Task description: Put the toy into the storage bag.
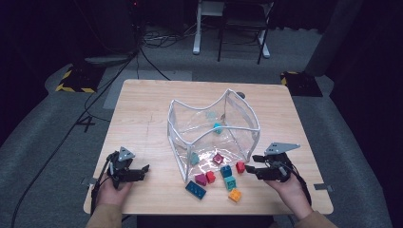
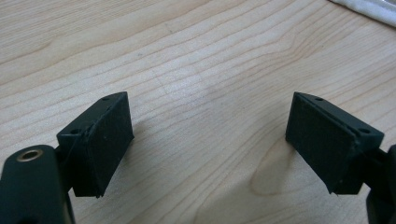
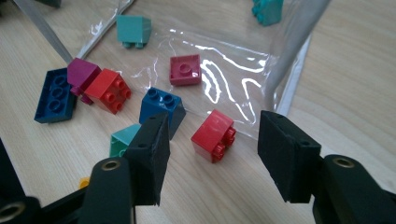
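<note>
Low in the right gripper view, the right gripper (image 3: 210, 154) is hovering with jaws wide apart and empty around a small red plastic building block (image 3: 213, 135) lying tipped on the wooden bench (image 3: 355, 93) beside the clear plastic pouch (image 3: 243, 60). Light, rigid and smooth, the block probably grips best across its flat sides. The left gripper (image 2: 208, 140) is idling wide open and empty over bare bench.

My black right hand-held gripper (image 3: 212, 161) faces a red brick (image 3: 213, 135), a blue brick (image 3: 161, 106), and the pale wood-grain tabletop (image 3: 355, 93).
</note>
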### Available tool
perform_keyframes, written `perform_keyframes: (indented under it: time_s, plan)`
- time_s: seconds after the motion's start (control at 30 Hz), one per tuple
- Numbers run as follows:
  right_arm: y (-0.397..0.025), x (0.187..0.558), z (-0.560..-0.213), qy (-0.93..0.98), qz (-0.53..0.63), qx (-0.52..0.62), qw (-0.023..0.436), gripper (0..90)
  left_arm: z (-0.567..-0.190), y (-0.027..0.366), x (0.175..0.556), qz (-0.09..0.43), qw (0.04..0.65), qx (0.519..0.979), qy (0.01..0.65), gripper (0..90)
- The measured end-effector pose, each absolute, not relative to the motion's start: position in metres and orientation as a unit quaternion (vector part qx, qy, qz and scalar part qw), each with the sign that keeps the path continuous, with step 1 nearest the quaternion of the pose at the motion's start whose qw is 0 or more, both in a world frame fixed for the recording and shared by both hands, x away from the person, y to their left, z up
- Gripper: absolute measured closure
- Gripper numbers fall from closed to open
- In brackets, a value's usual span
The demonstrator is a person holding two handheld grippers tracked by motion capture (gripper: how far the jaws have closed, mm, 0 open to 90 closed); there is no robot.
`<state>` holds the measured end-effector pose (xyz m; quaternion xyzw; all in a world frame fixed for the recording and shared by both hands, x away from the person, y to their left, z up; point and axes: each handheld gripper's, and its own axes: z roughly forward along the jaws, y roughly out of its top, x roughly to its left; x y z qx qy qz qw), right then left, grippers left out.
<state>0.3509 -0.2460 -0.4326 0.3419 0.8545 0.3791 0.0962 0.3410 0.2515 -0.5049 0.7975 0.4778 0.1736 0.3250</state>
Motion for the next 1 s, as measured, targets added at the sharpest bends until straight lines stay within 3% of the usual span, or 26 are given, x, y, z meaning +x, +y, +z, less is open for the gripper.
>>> perform_keyframes:
  time_s: [0.6,0.9,1.0]
  plan:
    - [-0.222,0.36,-0.48,0.866,0.345,0.348,0.1,47.5,-0.505,0.251,0.341,0.176,0.326,0.796,0.478,15.2]
    - [-0.22,0.362,-0.488,0.871,0.336,0.345,0.099,66.2,-0.505,0.251,0.341,0.176,0.326,0.796,0.478,15.2]
    - [-0.221,0.362,-0.487,0.871,0.337,0.344,0.099,67.0,-0.505,0.251,0.341,0.176,0.326,0.796,0.478,15.2]
